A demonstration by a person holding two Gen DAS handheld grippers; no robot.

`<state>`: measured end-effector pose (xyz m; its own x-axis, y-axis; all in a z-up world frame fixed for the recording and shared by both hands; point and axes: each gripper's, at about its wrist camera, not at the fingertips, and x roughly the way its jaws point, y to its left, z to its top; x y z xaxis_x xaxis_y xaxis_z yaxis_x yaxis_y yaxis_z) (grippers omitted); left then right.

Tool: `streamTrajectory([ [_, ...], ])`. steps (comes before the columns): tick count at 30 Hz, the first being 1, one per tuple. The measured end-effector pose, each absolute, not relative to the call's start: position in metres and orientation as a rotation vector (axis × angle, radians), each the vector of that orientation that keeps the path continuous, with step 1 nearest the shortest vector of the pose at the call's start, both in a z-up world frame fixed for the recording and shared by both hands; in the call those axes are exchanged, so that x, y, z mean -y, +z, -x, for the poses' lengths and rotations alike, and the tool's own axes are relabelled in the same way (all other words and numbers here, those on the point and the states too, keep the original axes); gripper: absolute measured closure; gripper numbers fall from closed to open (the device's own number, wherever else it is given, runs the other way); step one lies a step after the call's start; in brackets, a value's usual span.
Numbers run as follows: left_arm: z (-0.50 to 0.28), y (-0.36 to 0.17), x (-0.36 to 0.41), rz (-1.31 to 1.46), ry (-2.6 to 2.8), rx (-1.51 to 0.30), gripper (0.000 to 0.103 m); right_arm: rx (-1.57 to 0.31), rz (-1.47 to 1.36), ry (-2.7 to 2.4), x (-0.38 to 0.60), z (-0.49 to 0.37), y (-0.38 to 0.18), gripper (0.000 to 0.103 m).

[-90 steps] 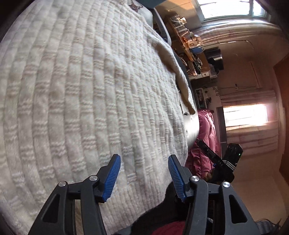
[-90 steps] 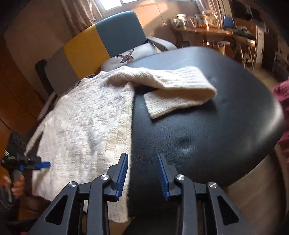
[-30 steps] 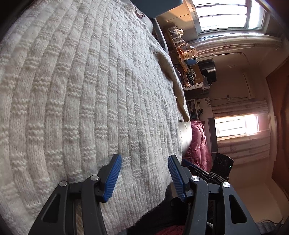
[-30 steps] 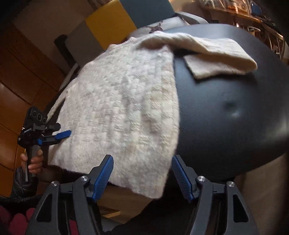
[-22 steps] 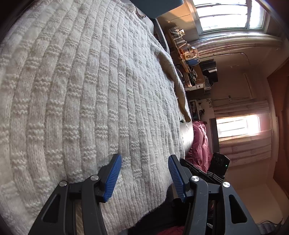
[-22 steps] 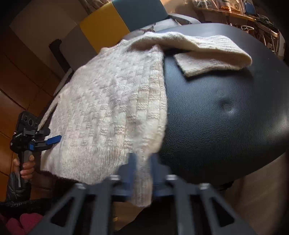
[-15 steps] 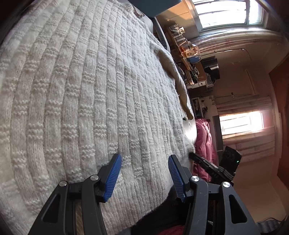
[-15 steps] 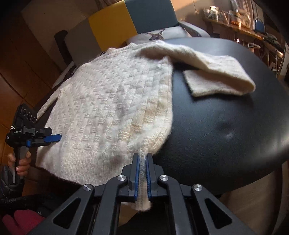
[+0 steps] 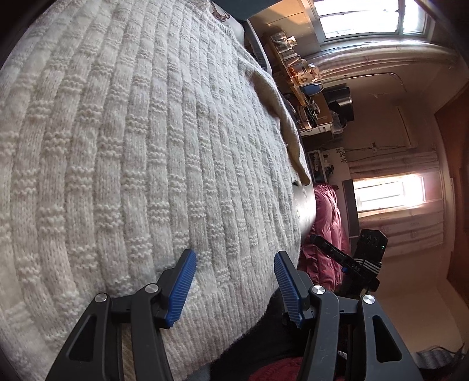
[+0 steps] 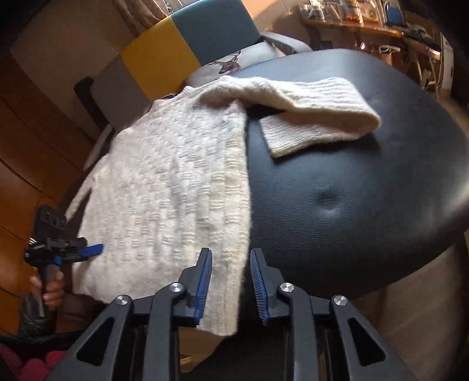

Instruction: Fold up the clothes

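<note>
A cream knitted sweater point(image 10: 176, 181) lies flat on the round black table point(image 10: 366, 190), its hem hanging over the near edge. One sleeve point(image 10: 316, 108) is folded across the table top. My right gripper point(image 10: 231, 282) is open, with the sweater's lower right hem corner hanging loose between its blue pads point(image 10: 203, 278). In the left wrist view the sweater point(image 9: 132, 146) fills most of the picture, and my left gripper point(image 9: 234, 288) stands open just over its hem, holding nothing. The left gripper point(image 10: 73, 252) also shows at the sweater's left hem, held by a hand point(image 10: 48, 290).
A chair with a yellow and teal back point(image 10: 190, 44) and a deer-print cushion point(image 10: 231, 64) stands behind the table. A cluttered shelf point(image 10: 366, 20) runs along the far wall. Dark pink fabric point(image 9: 328, 234) lies past the table edge.
The right gripper spread wide over the hem corner, shut on it half a second ago, and has now opened, letting it hang loose. The left gripper stayed open and barely moved.
</note>
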<state>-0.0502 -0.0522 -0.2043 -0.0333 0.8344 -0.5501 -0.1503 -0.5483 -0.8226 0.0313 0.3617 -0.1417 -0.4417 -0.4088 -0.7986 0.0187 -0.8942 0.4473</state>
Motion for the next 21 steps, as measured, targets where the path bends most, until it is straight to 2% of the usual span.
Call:
streamTrajectory([
  [4,0.048,-0.204,0.053,1.489,1.686,0.757,0.046,0.654,-1.556,-2.311,-0.355,-0.030,-0.166,0.073],
  [7,0.049,-0.205,0.056,1.493,1.681,0.767,0.046,0.661,-1.551,-2.338,-0.351,-0.034,-0.170,0.073],
  [9,0.049,-0.206,0.055,1.498,1.678,0.771,0.046,0.533,-1.562,-2.411,-0.338,-0.033,-0.167,0.093],
  [10,0.050,-0.206,0.055,1.499,1.678,0.773,0.046,0.438,-1.568,-2.440,-0.328,-0.032,-0.164,0.097],
  [15,0.048,-0.205,0.055,1.496,1.683,0.768,0.046,0.042,-1.564,-2.532,-0.292,-0.032,-0.135,0.099],
  [18,0.047,-0.205,0.053,1.490,1.685,0.753,0.046,-0.097,-1.565,-2.574,-0.292,-0.034,-0.121,0.099],
  [21,0.044,-0.203,0.050,1.491,1.689,0.732,0.046,-0.127,-1.685,-2.529,-0.302,-0.026,-0.152,0.099],
])
